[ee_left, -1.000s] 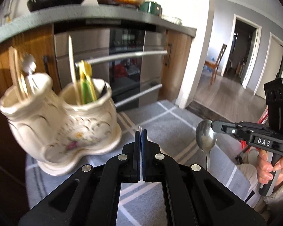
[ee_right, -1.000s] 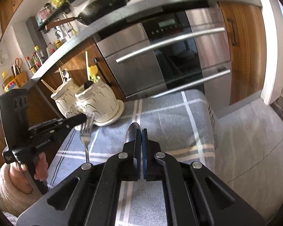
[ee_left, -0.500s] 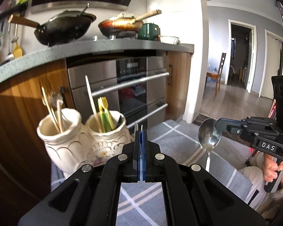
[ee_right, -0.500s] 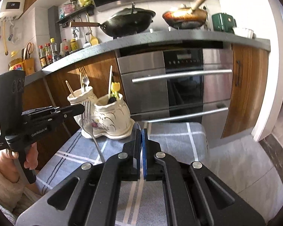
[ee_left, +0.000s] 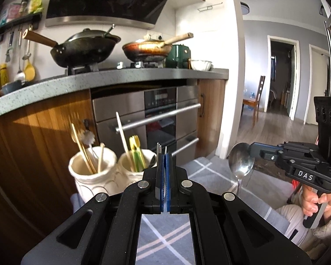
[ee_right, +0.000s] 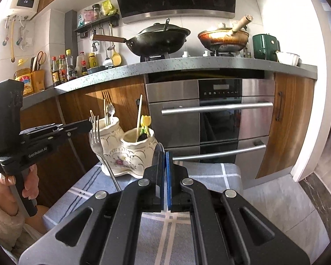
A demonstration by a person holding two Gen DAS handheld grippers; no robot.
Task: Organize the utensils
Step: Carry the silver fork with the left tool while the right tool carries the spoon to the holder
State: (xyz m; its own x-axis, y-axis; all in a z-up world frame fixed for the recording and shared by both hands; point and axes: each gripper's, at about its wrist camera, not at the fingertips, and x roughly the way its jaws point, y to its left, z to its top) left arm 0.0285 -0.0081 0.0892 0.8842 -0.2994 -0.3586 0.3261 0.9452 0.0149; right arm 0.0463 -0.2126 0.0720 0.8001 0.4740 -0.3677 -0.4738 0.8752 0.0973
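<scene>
The fork [ee_right: 95, 132] stands tines-up, pinched at its neck by the left gripper [ee_right: 89, 123], whose jaws are clamped flat on it; its handle slants down toward the cloth. In the left wrist view only the tine tips [ee_left: 159, 148] show above the closed blue-lined fingers [ee_left: 167, 176]. The spoon [ee_left: 241, 162] hangs bowl-up in the right gripper [ee_left: 254, 149], which is closed on the edge of the bowl, the stem pointing down; from the right wrist view the bowl's rim [ee_right: 158, 152] peeks out edge-on beside the closed pads.

Both utensils are held in the air, the fork just in front of the ceramic utensil holder [ee_right: 123, 152], the spoon to its right. The holder is a cream double-cup piece with a floral print, standing at the far left corner of the grey plaid cloth [ee_right: 209, 176]. Its left cup holds wooden chopsticks [ee_left: 82, 152] and a metal utensil; its right cup holds a pale stick [ee_right: 139, 117] and yellow-green plastic forks [ee_left: 135, 154].

Behind is a steel oven [ee_right: 220, 114] under a grey speckled counter [ee_right: 187, 65], with a black wok [ee_right: 161, 38] and a browned frying pan [ee_right: 222, 38] on the hob.
</scene>
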